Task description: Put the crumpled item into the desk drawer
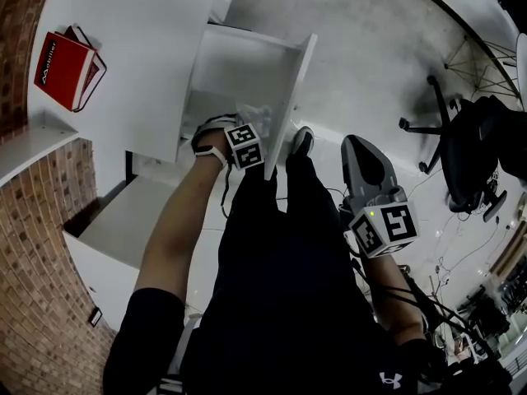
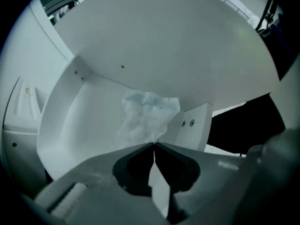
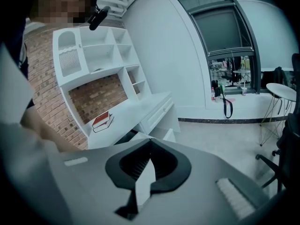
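From the head view, my left gripper (image 1: 247,128) is reaching down into the open desk drawer (image 1: 247,56). A pale crumpled wad (image 1: 254,112) shows at its tip, inside the drawer's walls. My right gripper (image 1: 360,148) hangs out by my side over the floor, well apart from the drawer. A red book (image 1: 64,68) lies on the desk top (image 1: 140,48). In the left gripper view the jaws are pressed together at their tips, pinching the bottom corner of the wad, which hangs over the drawer's white floor near the back corner. It may be tissue or thin paper; I cannot tell which. I judge this to be the release step. I would lower the gripper a little so the wad is well below the rim, then part the jaws fully. Something this light may cling to a pad, so I would draw the gripper straight back rather than upward. In the right gripper view the jaws are closed on nothing and face the desk from a distance. That gripper is free to push the drawer front shut afterwards.
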The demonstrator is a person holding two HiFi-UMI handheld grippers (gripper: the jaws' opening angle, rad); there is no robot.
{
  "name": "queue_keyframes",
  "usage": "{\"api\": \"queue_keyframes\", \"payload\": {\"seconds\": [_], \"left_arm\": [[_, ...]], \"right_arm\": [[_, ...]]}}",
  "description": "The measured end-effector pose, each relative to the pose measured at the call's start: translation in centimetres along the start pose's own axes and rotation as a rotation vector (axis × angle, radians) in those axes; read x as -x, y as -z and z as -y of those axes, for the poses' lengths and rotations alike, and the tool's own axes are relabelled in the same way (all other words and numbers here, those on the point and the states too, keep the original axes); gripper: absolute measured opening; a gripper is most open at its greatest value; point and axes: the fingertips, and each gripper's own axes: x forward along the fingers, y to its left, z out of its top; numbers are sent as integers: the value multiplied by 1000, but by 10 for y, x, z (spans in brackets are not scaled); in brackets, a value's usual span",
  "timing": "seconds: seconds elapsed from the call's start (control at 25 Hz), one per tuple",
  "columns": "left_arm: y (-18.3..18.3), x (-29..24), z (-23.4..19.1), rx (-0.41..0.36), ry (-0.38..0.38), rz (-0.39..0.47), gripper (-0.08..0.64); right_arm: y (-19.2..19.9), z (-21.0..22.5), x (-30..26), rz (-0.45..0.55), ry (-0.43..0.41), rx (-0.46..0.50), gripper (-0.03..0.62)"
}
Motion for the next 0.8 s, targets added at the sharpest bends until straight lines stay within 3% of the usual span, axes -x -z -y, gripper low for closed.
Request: {"api": "queue_keyframes", "payload": {"seconds": [0.52, 0.8], "left_arm": [[5, -33, 6, -97, 2, -57, 13], [2, -27, 2, -31, -15, -31, 69]], "right_arm": [[25, 7, -3, -51, 2, -22, 3], [23, 4, -2, -42, -6, -25, 3]]}}
